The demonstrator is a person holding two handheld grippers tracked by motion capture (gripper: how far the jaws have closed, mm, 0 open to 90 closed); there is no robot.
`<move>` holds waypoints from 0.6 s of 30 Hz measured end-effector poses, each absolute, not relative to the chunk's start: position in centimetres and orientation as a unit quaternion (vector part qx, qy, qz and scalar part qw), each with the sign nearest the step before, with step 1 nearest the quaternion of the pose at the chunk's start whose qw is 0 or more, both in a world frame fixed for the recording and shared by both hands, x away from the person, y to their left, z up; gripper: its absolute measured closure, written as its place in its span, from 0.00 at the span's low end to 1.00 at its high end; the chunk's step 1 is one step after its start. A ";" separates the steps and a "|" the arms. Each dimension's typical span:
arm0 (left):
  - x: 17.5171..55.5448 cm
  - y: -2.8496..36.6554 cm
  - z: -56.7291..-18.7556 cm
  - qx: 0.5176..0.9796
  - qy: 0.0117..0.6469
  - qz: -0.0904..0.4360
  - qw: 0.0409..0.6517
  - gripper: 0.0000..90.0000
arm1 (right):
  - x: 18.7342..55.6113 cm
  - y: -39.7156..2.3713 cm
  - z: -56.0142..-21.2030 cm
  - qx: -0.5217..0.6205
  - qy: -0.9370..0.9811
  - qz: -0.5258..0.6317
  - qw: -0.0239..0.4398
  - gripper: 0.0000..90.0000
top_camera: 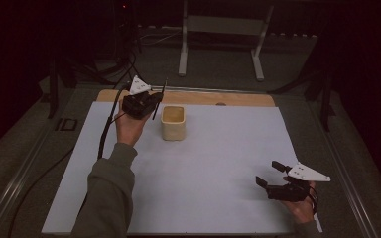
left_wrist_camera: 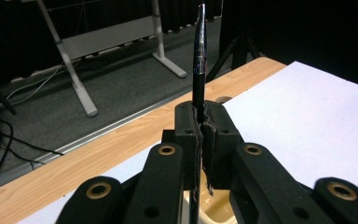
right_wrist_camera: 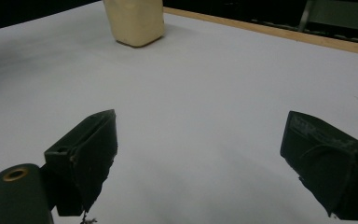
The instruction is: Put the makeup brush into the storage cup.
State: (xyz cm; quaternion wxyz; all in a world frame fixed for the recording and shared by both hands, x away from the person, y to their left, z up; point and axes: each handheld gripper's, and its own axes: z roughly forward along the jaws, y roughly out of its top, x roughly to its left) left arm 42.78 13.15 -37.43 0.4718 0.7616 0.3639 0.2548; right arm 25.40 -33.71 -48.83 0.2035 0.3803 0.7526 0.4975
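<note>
Right gripper: jaws wide apart, empty, low over the white sheet. Left gripper: clamped on a dark pen, just beside the cream cup. Advice: keep the pen upright, centre it over the cup mouth, lower, then release.

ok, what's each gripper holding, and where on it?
Left gripper is shut on a pen, gripped around mid-shaft just above the cup. Right gripper is open, holding nothing.
</note>
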 end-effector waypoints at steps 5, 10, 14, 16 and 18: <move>43.0 12.6 -37.4 0.760 0.363 0.253 0.475 0.96 | 25.4 -33.7 -48.8 0.381 0.752 0.498 0.203 0.12; 43.2 12.1 -37.4 0.762 0.359 0.253 0.476 0.96 | 25.4 -33.8 -48.8 0.380 0.752 0.498 0.203 0.12; 43.2 11.8 -37.4 0.762 0.358 0.253 0.477 0.96 | 25.4 -33.8 -48.8 0.380 0.752 0.498 0.203 0.12; 43.3 11.7 -37.5 0.762 0.356 0.255 0.477 0.96 | 25.4 -33.8 -48.8 0.380 0.752 0.498 0.203 0.12; 43.3 11.6 -37.5 0.761 0.357 0.254 0.479 0.96 | 25.4 -33.8 -48.8 0.379 0.753 0.499 0.203 0.12</move>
